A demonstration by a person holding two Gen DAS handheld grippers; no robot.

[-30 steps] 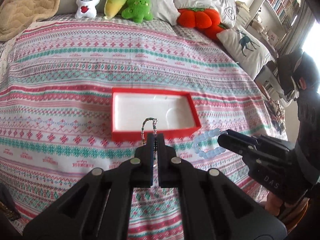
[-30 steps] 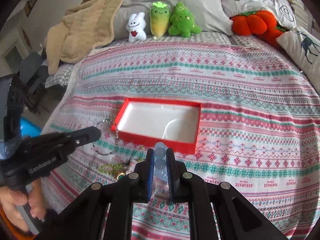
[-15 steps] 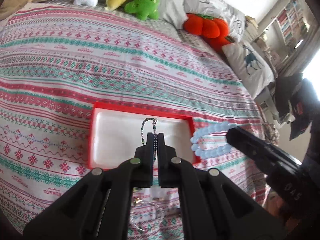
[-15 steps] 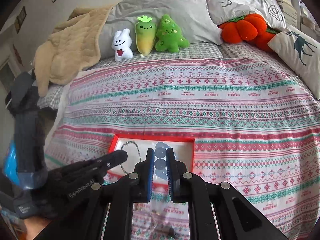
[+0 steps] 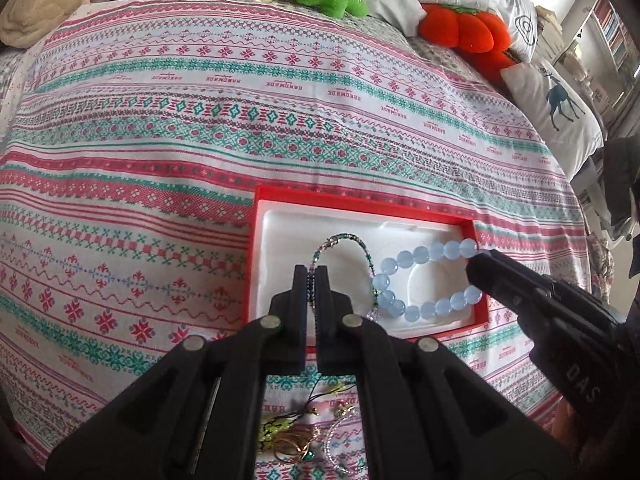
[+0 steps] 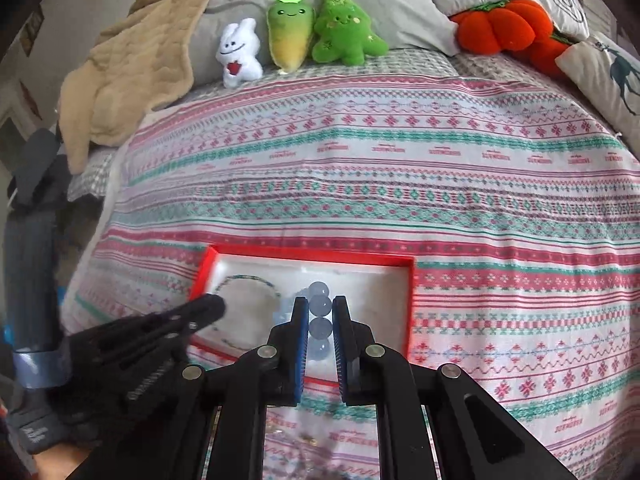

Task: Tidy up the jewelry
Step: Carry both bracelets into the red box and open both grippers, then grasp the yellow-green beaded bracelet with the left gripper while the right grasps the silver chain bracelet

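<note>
L gripper (image 5: 311,276): jaws clamped on thin bead chain (image 5: 344,240), over red tray (image 5: 360,204)
R gripper (image 6: 320,320): jaws clamped on blue bead bracelet (image 6: 320,305), over tray
Bed (image 5: 200,120): loose jewelry (image 5: 296,436) nr tray

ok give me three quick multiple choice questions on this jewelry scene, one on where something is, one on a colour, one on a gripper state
1. Where does the red box sit?
A. on the patterned bedspread
B. on a shelf
C. on the beige blanket

2. What colour is the big-bead bracelet?
A. orange
B. pale blue
C. black

3. How is the left gripper?
A. wide open, nothing in it
B. shut on the thin beaded chain
C. shut on a plush toy

Answers
1. A: the patterned bedspread shows on every side of the box.
2. B: its round beads look translucent pale blue, pinched in the right gripper.
3. B: the thin beaded chain loops out from between the closed fingers, over the box's white liner.
</note>
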